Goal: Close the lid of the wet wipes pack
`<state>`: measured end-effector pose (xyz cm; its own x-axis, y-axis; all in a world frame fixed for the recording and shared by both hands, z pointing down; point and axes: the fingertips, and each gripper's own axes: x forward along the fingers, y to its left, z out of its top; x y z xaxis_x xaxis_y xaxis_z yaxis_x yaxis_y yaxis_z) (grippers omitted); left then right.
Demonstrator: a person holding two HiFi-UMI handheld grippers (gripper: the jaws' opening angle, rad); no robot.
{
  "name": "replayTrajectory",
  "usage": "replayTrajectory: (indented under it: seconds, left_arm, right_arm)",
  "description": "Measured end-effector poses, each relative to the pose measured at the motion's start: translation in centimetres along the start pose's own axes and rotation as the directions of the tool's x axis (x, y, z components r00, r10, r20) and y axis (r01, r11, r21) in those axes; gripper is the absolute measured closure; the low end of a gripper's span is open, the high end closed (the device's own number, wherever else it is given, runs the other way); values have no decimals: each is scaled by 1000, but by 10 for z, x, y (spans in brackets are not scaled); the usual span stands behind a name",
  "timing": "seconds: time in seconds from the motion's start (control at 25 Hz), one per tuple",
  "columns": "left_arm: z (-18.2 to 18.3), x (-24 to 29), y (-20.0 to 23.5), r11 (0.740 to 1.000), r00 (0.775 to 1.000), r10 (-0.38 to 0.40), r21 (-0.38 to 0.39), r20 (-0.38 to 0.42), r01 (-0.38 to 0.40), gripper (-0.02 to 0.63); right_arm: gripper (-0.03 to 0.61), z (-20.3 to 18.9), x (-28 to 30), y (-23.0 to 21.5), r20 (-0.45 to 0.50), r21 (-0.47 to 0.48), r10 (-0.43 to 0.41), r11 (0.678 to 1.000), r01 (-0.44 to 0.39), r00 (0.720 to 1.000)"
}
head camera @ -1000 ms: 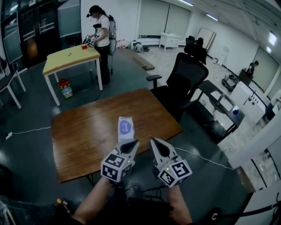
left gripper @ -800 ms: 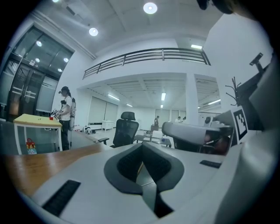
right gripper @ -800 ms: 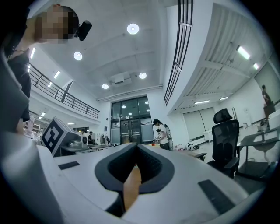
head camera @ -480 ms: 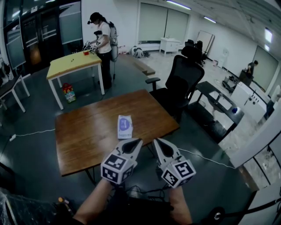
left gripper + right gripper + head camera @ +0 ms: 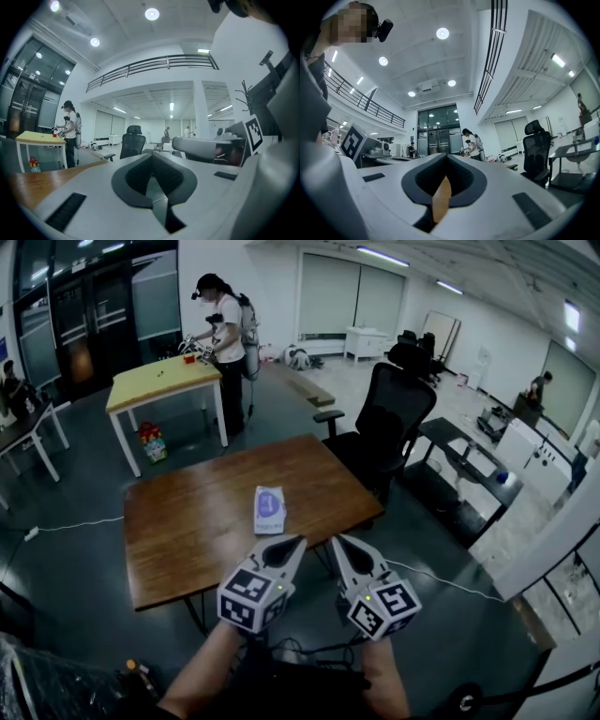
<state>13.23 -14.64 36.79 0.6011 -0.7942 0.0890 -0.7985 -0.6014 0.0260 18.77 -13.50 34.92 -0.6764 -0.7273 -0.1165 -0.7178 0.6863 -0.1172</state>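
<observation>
The flat white, blue-labelled wet wipes pack (image 5: pixel 269 509) lies by the brown wooden desk's (image 5: pixel 178 521) near edge, its long axis running away from the person. It sits just ahead of the nearer left gripper (image 5: pixel 290 544). The right gripper (image 5: pixel 340 544) is alongside, and both pairs of jaws are pressed together, empty.

A brown wooden bench (image 5: pixel 187 521) fills the middle of the frame. A black office chair (image 5: pixel 394 413) stands just beyond its upper right edge. In the upper left, a person (image 5: pixel 228 334) stands beside a yellow table (image 5: pixel 159 379), with a colourful box (image 5: pixel 150 441) on the floor beneath it.
</observation>
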Motion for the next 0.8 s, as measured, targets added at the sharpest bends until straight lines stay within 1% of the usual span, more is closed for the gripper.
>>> replayTrajectory:
  seconds: [0.28, 0.8]
  left_arm:
    - [4, -9, -5, 1000, 1000, 0, 7, 11, 0, 606]
    - [-6, -9, -7, 1000, 1000, -5, -5, -3, 5, 606]
  right_arm:
    - [571, 3, -6, 8, 4, -1, 4, 1000, -4, 1000]
    - [571, -3, -8, 8, -6, -7, 9, 1000, -9, 1000]
